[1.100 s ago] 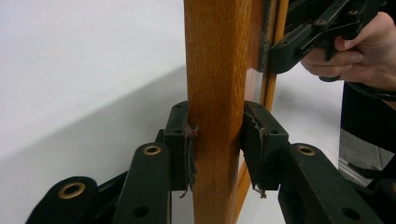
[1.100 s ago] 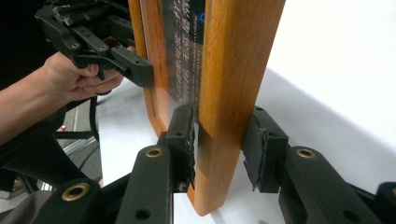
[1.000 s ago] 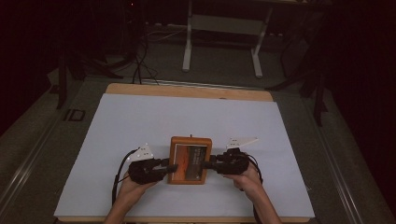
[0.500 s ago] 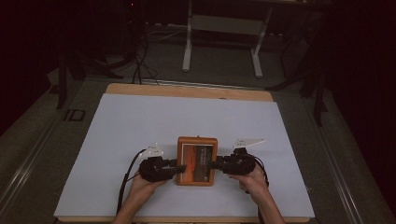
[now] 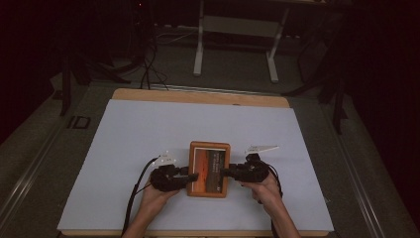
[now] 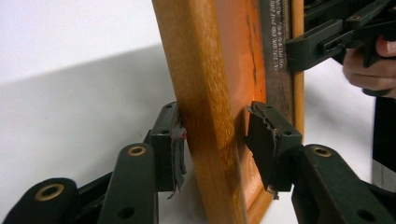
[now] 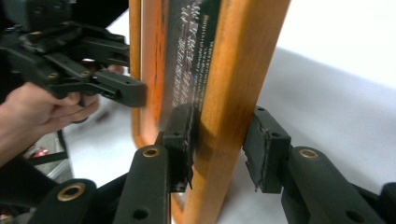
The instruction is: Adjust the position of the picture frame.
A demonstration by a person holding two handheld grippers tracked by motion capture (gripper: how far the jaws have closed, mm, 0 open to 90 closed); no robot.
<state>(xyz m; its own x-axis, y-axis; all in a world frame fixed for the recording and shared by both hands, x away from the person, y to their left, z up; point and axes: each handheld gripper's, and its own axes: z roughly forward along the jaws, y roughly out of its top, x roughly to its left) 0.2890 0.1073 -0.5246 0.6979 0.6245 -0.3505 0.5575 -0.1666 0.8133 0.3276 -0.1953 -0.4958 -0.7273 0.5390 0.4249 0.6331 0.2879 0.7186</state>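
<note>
A wooden picture frame (image 5: 209,147) with an orange picture lies flat on the white table, near its front edge. My left gripper (image 5: 192,176) straddles its left rail and is open. Its jaws have just been opening: in the left gripper view one pad (image 6: 176,144) rests on the frame (image 6: 205,84) and the other pad (image 6: 264,140) stands clear. My right gripper (image 5: 226,172) straddles the right rail. In the right gripper view one pad (image 7: 183,140) lies against the frame (image 7: 224,84) and the other (image 7: 264,149) stands off by a thin gap.
White paper covers the table (image 5: 148,129), with a wooden edge (image 5: 198,95) at the back. A white tag (image 5: 261,148) lies just behind my right hand. Beyond the table are a dark floor, cables and a stand's legs (image 5: 235,54).
The frame and both hands have shifted slightly to the right. The left jaws have spread apart on the frame's rail.
</note>
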